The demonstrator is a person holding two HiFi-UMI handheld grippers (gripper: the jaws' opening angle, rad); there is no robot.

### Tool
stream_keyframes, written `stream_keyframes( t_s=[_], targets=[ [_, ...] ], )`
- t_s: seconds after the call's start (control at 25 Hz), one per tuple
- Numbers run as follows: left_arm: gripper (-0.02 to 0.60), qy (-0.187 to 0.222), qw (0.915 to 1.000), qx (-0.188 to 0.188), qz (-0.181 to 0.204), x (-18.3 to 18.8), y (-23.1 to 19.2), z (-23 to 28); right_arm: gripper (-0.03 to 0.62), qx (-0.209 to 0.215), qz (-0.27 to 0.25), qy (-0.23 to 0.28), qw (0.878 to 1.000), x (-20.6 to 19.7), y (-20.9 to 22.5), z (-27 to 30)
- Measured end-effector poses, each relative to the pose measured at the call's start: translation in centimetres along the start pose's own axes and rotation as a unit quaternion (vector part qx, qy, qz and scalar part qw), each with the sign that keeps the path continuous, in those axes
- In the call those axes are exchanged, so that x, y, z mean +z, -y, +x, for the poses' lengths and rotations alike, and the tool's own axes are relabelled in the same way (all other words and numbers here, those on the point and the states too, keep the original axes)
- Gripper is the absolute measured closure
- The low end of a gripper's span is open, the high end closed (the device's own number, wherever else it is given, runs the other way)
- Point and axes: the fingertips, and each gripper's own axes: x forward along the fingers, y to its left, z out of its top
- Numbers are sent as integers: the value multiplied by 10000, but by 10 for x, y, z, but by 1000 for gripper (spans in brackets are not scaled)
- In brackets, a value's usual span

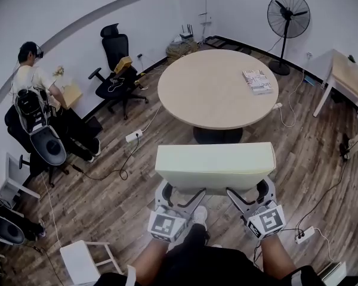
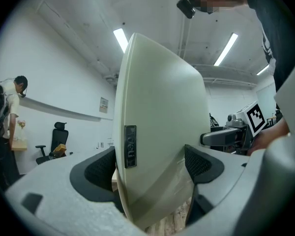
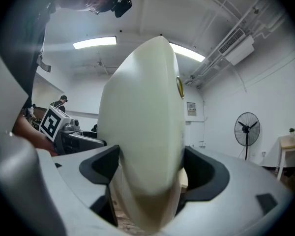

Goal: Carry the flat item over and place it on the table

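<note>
A flat cream-white slab (image 1: 215, 167) hangs level in front of me above the wood floor, just short of the round beige table (image 1: 209, 94). My left gripper (image 1: 185, 196) is shut on the slab's near left edge and my right gripper (image 1: 241, 196) on its near right edge. In the left gripper view the slab (image 2: 157, 127) stands edge-on between both jaws, with a small dark label on its rim. In the right gripper view the slab (image 3: 142, 146) likewise fills the gap between the jaws.
A magazine (image 1: 258, 81) lies on the table's far right. A standing fan (image 1: 286, 22) is behind the table, a small desk (image 1: 346, 76) at right. A black office chair (image 1: 116, 70) and a person (image 1: 33, 82) are at left. Cables and power strips (image 1: 134, 137) lie on the floor.
</note>
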Motion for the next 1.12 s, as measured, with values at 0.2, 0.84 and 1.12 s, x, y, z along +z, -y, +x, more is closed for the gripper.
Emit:
stream_keyframes(
  t_s=[0.2, 0.84, 1.12],
  targets=[
    [173, 10, 10000, -37, -72, -4, -31, 38, 220, 6, -67, -96, 9999, -5, 24, 42],
    [173, -36, 9993, -323, -174, -7, -152, 163, 217, -302, 109, -218, 9992, -11, 95, 194],
    [173, -126, 9986, -492, -175, -15, -192, 190, 217, -497, 317, -297, 9978, -23, 104, 237]
  ],
)
